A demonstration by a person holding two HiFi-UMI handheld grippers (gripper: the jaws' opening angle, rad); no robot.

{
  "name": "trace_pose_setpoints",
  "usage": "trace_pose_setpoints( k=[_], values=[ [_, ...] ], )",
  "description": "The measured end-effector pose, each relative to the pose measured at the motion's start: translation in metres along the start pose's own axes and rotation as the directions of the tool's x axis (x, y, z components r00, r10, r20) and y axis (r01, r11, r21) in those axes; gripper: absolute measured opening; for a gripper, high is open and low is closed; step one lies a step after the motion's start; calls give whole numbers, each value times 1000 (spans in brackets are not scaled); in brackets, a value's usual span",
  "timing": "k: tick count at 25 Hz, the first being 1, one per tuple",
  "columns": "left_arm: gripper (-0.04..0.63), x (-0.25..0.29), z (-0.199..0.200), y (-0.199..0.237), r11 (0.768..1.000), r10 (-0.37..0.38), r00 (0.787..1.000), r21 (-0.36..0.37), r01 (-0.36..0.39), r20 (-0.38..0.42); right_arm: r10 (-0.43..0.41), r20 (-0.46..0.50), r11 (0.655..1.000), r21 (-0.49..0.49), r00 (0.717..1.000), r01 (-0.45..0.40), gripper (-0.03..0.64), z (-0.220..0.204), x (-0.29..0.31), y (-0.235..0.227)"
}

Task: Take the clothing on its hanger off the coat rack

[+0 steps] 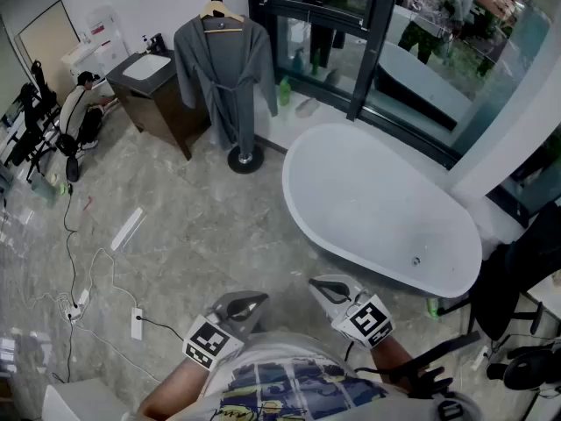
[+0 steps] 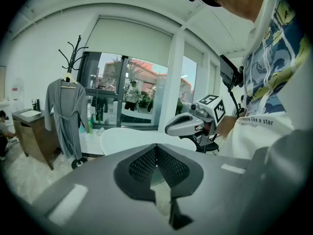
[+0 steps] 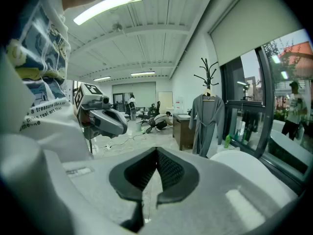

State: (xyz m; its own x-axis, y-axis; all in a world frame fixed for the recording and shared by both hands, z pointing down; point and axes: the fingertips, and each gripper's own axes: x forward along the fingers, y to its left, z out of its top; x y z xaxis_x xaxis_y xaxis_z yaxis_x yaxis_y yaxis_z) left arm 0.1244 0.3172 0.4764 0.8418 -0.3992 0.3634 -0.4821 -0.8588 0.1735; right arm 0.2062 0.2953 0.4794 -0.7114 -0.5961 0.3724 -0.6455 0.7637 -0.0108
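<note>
Nothing is done yet, as I judge it. Past the bathtub (image 1: 377, 209), the coat rack (image 1: 245, 159) stands well away across the floor, and the grey robe (image 1: 223, 68) hangs from it on its hanger (image 1: 221, 11). My left tool (image 1: 245, 305) and right tool (image 1: 329, 288) are both closed and empty, close to my body. The approach and the lift-off are all left to do.

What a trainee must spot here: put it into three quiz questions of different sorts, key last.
1. True or false: the grey robe hangs on its hanger from the coat rack.
2. In the head view, the bathtub lies: A) left of the rack; B) right of the rack; C) under the robe.
3. Fill in: the left gripper and right gripper both have jaws ____, with nothing between them.
Key: 1 true; 2 B; 3 shut.
</note>
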Motion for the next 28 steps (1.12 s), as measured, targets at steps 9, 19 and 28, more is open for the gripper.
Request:
trace_pose_setpoints(
  k=[9, 19, 28],
  values=[
    [2, 8, 1, 11, 1000, -10, 1000, 4, 10, -9, -5, -1, 1000, -2, 1000, 5, 2, 2, 8, -9],
    [2, 3, 10, 64, 1000, -5, 1000, -27, 5, 1, 88, -42, 996, 36, 995, -87, 3, 3, 61, -16],
    [2, -18, 44, 180, 999, -7, 997, -39, 10, 74, 99, -47, 995, 17, 994, -99, 35, 62, 169, -50]
  ],
)
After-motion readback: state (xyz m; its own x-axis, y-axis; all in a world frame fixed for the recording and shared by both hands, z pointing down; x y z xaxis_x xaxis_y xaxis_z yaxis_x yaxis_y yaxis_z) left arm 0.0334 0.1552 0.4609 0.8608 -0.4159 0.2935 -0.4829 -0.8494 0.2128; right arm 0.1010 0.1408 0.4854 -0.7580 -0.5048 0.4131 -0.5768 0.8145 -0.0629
